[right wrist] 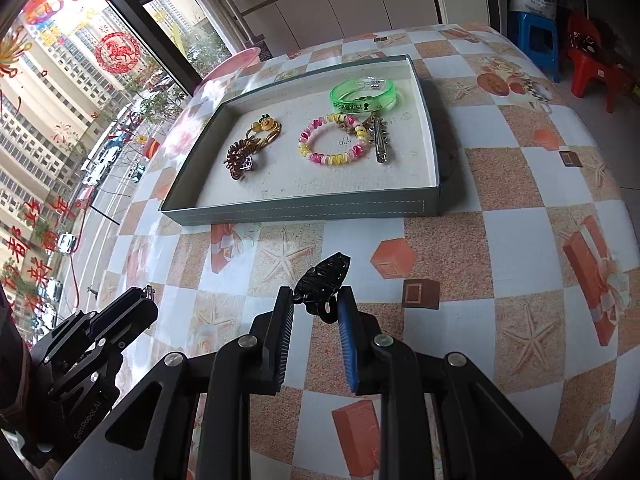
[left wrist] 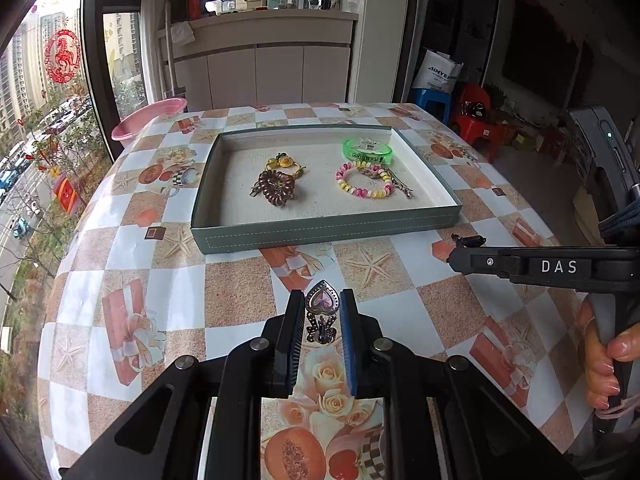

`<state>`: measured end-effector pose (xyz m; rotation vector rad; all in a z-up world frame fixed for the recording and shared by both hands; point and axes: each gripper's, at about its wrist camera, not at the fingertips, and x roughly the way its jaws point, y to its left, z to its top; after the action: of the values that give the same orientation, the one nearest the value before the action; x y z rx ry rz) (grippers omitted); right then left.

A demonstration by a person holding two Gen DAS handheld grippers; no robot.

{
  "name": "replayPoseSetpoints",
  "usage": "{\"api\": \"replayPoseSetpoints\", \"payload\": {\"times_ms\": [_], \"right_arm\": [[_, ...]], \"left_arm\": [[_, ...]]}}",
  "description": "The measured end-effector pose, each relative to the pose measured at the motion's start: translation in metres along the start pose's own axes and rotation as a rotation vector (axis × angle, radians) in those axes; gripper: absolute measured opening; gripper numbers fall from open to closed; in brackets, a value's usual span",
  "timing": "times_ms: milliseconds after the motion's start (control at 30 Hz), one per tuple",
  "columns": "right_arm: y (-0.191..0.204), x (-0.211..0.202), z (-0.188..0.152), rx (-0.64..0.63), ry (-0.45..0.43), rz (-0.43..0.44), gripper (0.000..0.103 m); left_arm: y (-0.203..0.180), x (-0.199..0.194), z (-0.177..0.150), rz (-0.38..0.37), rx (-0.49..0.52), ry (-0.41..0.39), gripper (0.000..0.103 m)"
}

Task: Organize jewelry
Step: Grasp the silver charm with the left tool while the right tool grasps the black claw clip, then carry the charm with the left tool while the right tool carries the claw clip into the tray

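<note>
Grey tray (left wrist: 320, 232) on the surface already holds four pieces, while my left fingers (left wrist: 322, 312) clamp a heart clip (left wrist: 322, 304) and my right fingers (right wrist: 316, 304) a black clip (right wrist: 324, 280), both short of it.

One shallow grey tray (left wrist: 320, 232) on the table (left wrist: 400, 280) holds two bracelets — one green (left wrist: 367, 151), one beaded (left wrist: 364, 181) — two hair ties (left wrist: 276, 186), one silver clip (right wrist: 380, 140). Two more hair clips — one heart-shaped (left wrist: 322, 312), one black (right wrist: 324, 284).
</note>
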<state>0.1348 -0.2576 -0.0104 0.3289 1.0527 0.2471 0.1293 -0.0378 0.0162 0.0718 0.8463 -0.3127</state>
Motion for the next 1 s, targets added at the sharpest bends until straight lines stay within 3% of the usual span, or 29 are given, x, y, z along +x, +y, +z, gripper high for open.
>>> {"api": "replayPoseSetpoints", "payload": {"times_ms": [567, 1000], "right_arm": [[-0.009, -0.040, 0.035, -0.024, -0.093, -0.020, 0.024], [-0.005, -0.030, 0.094, -0.053, -0.127, -0.049, 0.024]], "left_arm": [[0.048, 0.001, 0.057, 0.061, -0.105, -0.055, 0.030], [0.053, 0.049, 0.104, 0.080, -0.103, -0.030, 0.030]]}}
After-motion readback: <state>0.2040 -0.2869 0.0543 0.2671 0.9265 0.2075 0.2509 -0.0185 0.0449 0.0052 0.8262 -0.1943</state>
